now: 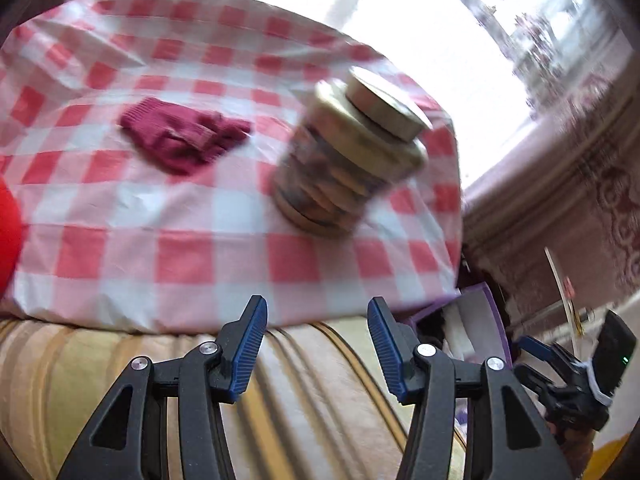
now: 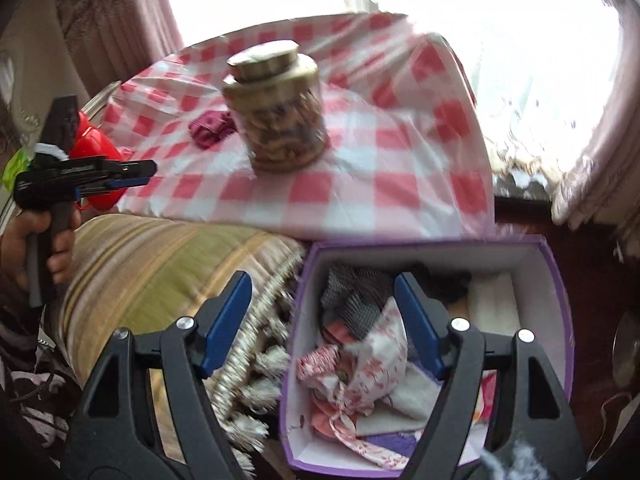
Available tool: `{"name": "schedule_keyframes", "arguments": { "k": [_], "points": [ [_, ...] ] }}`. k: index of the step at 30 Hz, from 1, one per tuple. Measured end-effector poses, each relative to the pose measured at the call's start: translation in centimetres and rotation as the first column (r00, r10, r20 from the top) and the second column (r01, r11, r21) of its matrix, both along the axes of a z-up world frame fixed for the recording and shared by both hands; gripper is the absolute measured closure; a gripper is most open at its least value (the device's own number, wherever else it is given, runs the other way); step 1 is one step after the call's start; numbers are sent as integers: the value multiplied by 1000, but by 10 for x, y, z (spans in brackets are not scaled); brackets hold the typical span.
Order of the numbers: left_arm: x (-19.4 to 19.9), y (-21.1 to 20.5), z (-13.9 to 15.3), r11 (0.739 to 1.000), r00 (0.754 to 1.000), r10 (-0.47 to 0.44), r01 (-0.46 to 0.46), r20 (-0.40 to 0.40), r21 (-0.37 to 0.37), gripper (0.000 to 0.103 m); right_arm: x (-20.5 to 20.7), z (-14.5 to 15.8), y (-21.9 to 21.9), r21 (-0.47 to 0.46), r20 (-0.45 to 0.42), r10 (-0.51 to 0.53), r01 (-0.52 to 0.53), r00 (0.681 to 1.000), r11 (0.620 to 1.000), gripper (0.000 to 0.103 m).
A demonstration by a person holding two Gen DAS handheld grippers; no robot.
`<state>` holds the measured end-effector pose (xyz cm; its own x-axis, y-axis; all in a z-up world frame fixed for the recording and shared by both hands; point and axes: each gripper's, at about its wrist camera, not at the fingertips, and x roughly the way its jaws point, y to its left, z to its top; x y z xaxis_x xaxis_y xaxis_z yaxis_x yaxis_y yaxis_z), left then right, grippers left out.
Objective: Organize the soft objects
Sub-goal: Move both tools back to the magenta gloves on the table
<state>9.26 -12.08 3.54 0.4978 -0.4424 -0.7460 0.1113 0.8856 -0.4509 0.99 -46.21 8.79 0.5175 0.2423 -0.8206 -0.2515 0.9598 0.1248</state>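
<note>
The jaws of the left gripper (image 1: 316,344) stand wide apart and hold nothing; between them only the striped cushion (image 1: 120,364) shows. The jaws of the right gripper (image 2: 324,324) are wide apart too and empty, and they hang over the near side of a purple box (image 2: 560,280) with white inner walls.

Inside this box lie many soft pieces in a loose pile: a white cloth with red print (image 2: 376,364), a grey mesh fabric (image 2: 352,300), something pink (image 2: 486,396) and a folded white piece (image 2: 492,296). The box stands just beside the fringed edge of the striped cushion (image 2: 160,264) and below the edge of the tabletop.

The tabletop carries a red and white checkered cloth (image 1: 200,256). On it lies a dark red knitted glove (image 1: 184,136), crumpled, well apart from both grippers. Near the glove, on its right in the left wrist view, stands a glass jar (image 1: 344,160) with a gold lid, filled with brownish pieces; in the right wrist view the jar (image 2: 280,112) partly hides the glove (image 2: 210,126). A red round object (image 2: 94,148) sits at the left edge of the tabletop, behind the left gripper (image 2: 136,174), which a hand (image 2: 44,248) holds by its handle. Behind the tabletop are a bright window and pink curtains (image 2: 120,20).
</note>
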Motion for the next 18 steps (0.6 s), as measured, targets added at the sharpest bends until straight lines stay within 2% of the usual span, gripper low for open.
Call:
{"name": "schedule_keyframes", "arguments": {
  "k": [5,11,15,18],
  "points": [
    [36,53,8,990,989,141,-142,41,11,49,28,31,44,-8,45,99,-98,994,995,24],
    [105,113,3,950,951,300,-305,72,68,49,59,55,114,-35,85,228,-226,970,974,23],
    [154,140,-11,933,936,348,-351,51,81,49,76,60,159,-63,94,306,-301,947,952,22],
    [186,149,-24,933,937,348,-349,25,88,49,87,58,188,-78,91,352,-346,932,935,22]
  ]
}}
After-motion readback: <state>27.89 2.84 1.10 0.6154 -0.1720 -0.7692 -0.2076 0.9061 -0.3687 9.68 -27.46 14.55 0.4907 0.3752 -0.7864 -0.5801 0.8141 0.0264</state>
